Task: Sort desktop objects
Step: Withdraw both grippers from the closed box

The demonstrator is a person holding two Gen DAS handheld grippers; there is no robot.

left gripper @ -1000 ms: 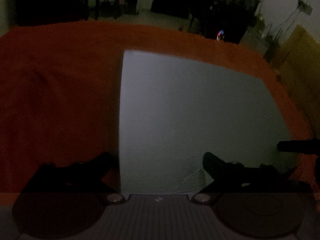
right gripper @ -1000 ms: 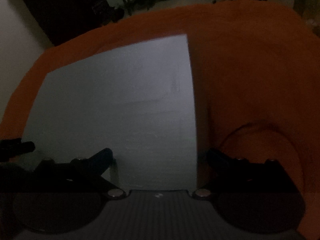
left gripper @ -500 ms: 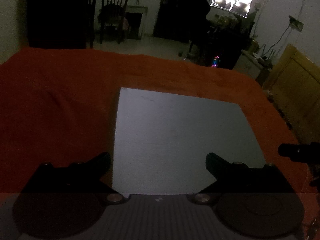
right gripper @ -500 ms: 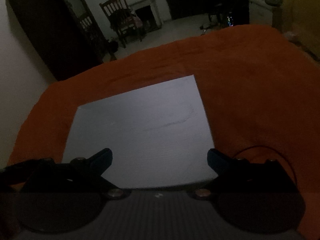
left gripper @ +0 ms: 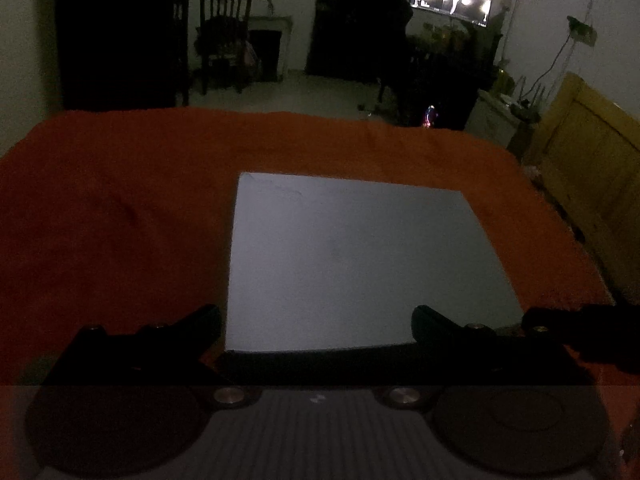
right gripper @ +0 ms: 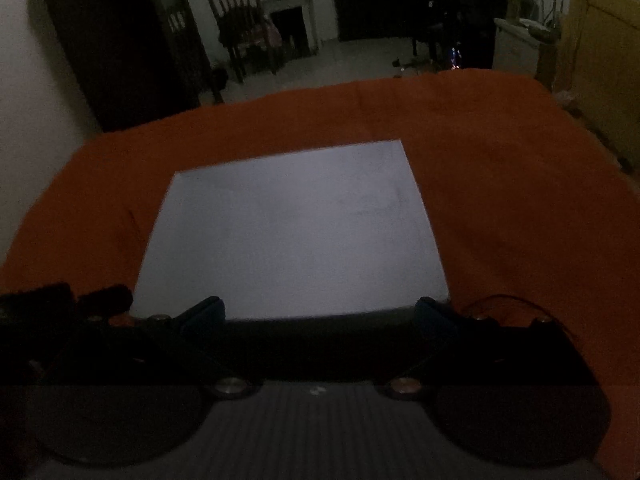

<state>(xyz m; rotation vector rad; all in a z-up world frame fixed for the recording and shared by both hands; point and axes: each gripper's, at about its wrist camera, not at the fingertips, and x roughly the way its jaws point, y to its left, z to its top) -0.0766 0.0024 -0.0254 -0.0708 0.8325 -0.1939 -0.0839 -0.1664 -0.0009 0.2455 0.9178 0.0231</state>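
Dim room, orange-draped worktop [left gripper: 120, 220]. Pale grey board [left gripper: 352, 264] lying flat near the worktop's near edge, roughly square, no clear long axis, sides running slightly askew to that edge. Left tool [left gripper: 316, 322] low and level at the board's near left corner, fingers spread wide, gripping nothing. Right tool [right gripper: 320, 312] level at the near right corner, likewise spread and empty.

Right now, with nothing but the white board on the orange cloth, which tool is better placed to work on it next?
Roughly even. Left tool and right tool are both open and empty at the near edge of the white board. Slight edge to the right: the board sits centred between its fingers, but offset from the left's.
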